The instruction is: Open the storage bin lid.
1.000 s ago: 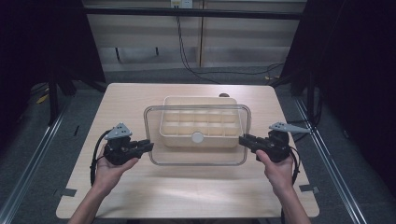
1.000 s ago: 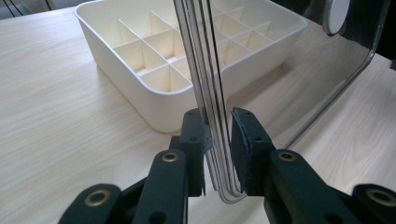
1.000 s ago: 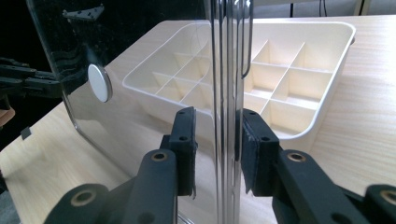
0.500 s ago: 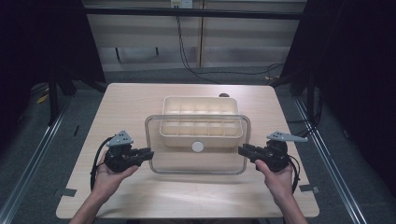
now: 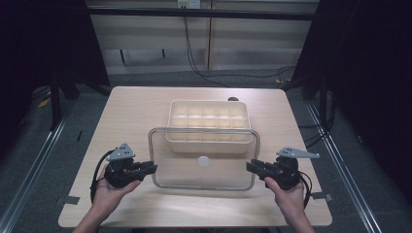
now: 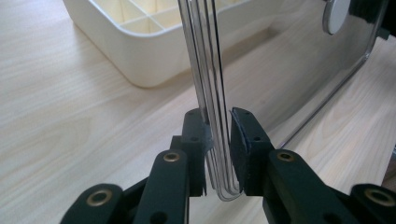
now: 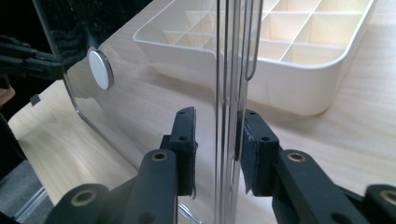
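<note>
A clear rectangular lid (image 5: 180, 165) with a white round knob (image 5: 203, 160) hangs level between my two grippers, over the near edge of a cream compartment tray (image 5: 209, 103). My left gripper (image 5: 151, 168) is shut on the lid's left rim, and my right gripper (image 5: 250, 166) is shut on its right rim. In the left gripper view the gripper (image 6: 218, 135) has both pads pressed against the lid's edge (image 6: 205, 70), beside the tray (image 6: 140, 56). In the right gripper view that gripper (image 7: 217, 135) clamps the lid's rim (image 7: 229, 70), with the knob (image 7: 100, 70) and the tray (image 7: 299, 88) beyond.
The light wooden table (image 5: 136, 111) has bare room to the left, right and front of the tray. A small dark object (image 5: 233, 99) lies behind the tray. Dark floor, rails and cables surround the table.
Both hands have drawn the lid toward the near edge of the table and a little lower. More of the tray's far part is uncovered.
</note>
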`<state>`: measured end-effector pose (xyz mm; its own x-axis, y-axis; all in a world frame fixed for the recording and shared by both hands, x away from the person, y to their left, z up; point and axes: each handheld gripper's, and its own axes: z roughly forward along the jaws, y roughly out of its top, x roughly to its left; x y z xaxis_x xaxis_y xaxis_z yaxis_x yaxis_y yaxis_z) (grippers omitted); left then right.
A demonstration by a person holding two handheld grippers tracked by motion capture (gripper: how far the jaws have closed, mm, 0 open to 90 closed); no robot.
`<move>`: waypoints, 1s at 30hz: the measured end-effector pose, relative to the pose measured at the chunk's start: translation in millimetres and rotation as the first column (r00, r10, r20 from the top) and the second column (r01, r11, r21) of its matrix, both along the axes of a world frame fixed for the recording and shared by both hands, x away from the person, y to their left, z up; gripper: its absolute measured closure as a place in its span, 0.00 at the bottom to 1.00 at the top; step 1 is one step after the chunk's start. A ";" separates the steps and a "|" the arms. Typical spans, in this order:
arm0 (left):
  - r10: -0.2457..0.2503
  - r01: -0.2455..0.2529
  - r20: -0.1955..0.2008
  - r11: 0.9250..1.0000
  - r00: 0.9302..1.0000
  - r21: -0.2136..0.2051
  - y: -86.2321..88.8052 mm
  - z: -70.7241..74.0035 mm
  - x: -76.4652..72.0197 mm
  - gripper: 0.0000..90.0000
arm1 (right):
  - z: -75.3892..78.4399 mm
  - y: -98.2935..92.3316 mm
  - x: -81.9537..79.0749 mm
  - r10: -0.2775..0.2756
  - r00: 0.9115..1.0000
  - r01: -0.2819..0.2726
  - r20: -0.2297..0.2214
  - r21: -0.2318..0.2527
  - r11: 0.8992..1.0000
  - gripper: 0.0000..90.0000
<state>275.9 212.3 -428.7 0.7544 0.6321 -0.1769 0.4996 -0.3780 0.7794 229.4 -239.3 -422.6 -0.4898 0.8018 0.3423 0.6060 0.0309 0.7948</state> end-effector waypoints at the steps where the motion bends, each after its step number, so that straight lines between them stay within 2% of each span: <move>1: 0.002 -0.002 -0.002 1.000 1.000 -0.002 0.4 -1.1 -0.8 0.85 | -2.2 0.6 -2.0 0.000 1.000 0.000 -0.014 0.010 1.000 0.77; 8: -0.009 0.010 -0.037 1.000 0.999 0.008 2.3 -5.4 -6.7 0.85 | -9.6 1.7 -7.1 0.012 0.999 -0.011 -0.044 0.008 1.000 0.77; 12: -0.019 0.019 -0.053 1.000 0.998 0.014 3.1 -8.1 -9.9 0.85 | -11.2 2.8 -11.6 0.024 0.998 -0.025 -0.059 -0.011 1.000 0.77; 15: -0.017 0.019 -0.059 1.000 0.998 0.024 2.7 -15.0 -16.2 0.85 | -15.5 3.5 -14.7 0.023 0.998 -0.024 -0.061 -0.010 1.000 0.77; 20: -0.018 0.019 -0.077 1.000 0.997 0.010 4.9 -19.5 -18.7 0.85 | -22.4 3.5 -15.6 0.023 0.997 -0.024 -0.075 -0.006 1.000 0.77; 26: -0.022 0.022 -0.075 1.000 0.997 0.003 6.6 -20.8 -21.1 0.85 | -28.2 3.8 -14.7 0.028 0.996 -0.028 -0.083 -0.004 1.000 0.77; 30: -0.018 0.020 -0.073 0.999 0.997 0.032 5.0 -23.3 -22.3 0.82 | -32.6 6.3 -13.2 0.030 0.995 -0.032 -0.090 -0.019 0.999 0.76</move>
